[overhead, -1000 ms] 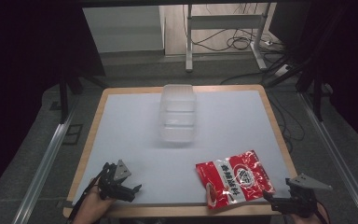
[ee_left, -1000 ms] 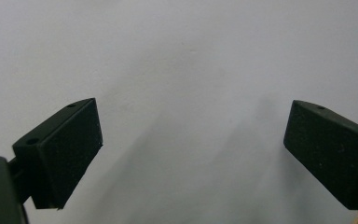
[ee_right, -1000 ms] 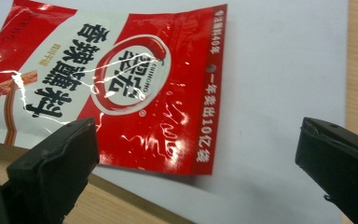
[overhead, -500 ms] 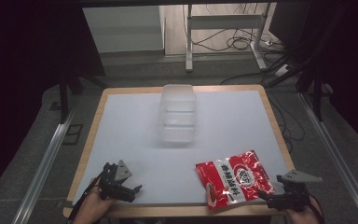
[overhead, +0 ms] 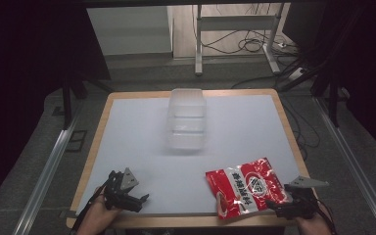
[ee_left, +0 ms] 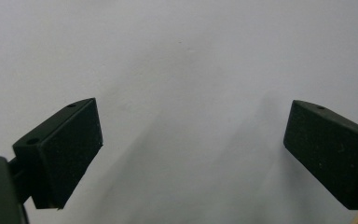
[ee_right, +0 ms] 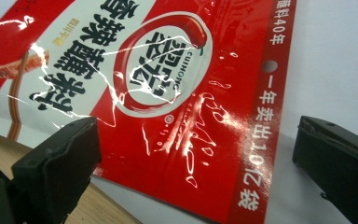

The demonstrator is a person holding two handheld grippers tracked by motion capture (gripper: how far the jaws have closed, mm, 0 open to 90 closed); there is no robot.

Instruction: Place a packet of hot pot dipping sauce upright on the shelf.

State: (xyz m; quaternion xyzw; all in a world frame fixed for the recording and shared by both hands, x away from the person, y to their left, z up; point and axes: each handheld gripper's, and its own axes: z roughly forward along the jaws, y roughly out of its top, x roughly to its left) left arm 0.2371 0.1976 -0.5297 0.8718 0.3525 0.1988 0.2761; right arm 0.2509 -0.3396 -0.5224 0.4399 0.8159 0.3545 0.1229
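Observation:
A glossy red and white snack bag (overhead: 247,187) lies flat at the table's front right, printed with black characters (ee_right: 163,88). My right gripper (overhead: 283,209) hovers open just over the bag's near right corner, and in the right gripper view its two jaws stand wide apart on either side of the bag's sealed edge, gripper midpoint (ee_right: 193,163). My left gripper (overhead: 136,199) rests open at the front left. The left gripper view has bare white tabletop between its jaws, gripper midpoint (ee_left: 193,154). A clear plastic lidded container (overhead: 187,119) stands at the middle back.
The white table (overhead: 137,142) has a wooden rim (overhead: 95,152). Metal rails (overhead: 46,174) run along both sides. A desk frame and cables (overhead: 235,39) stand on the floor beyond the far edge.
My right gripper has moved left and forward, from beside the table's edge to the bag's near right corner. The left gripper has stayed put.

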